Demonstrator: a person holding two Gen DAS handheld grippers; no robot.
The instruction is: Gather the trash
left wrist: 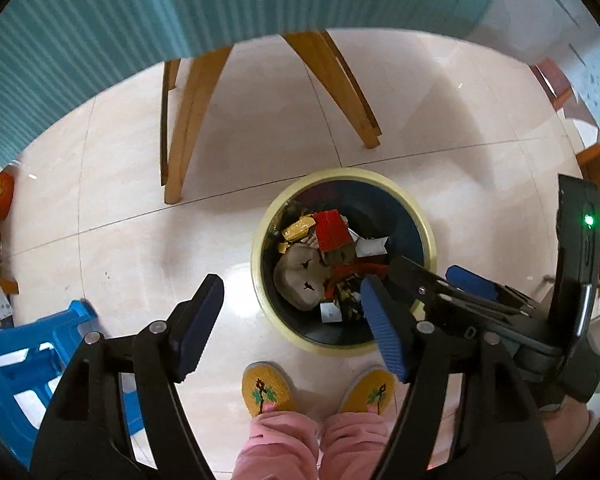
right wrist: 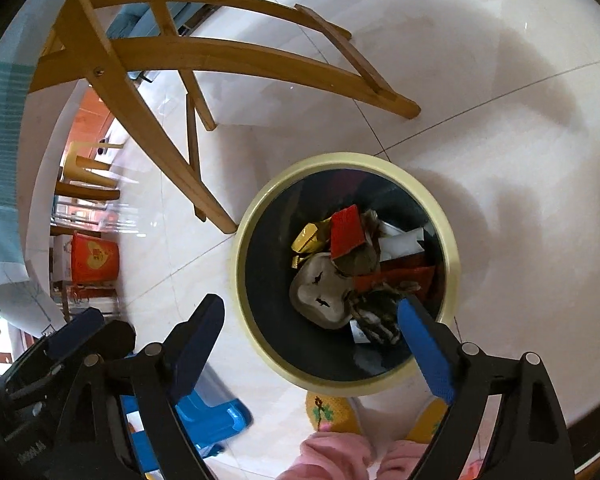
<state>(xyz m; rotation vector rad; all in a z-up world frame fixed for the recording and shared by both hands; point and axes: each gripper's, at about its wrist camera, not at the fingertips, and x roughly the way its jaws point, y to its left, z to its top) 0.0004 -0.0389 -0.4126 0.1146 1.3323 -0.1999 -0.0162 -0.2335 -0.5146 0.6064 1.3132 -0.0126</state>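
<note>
A round trash bin with a pale yellow rim stands on the tiled floor, also in the right wrist view. Inside lie a red carton, gold wrappers, a beige crumpled piece and white scraps. My left gripper is open and empty above the bin's near left edge. My right gripper is open and empty above the bin's near side; it also shows in the left wrist view, over the bin's right rim.
A wooden table's legs stand behind the bin, with a teal cloth hanging over it. A blue plastic stool is at the left. The person's yellow slippers stand just before the bin. A red bucket is far left.
</note>
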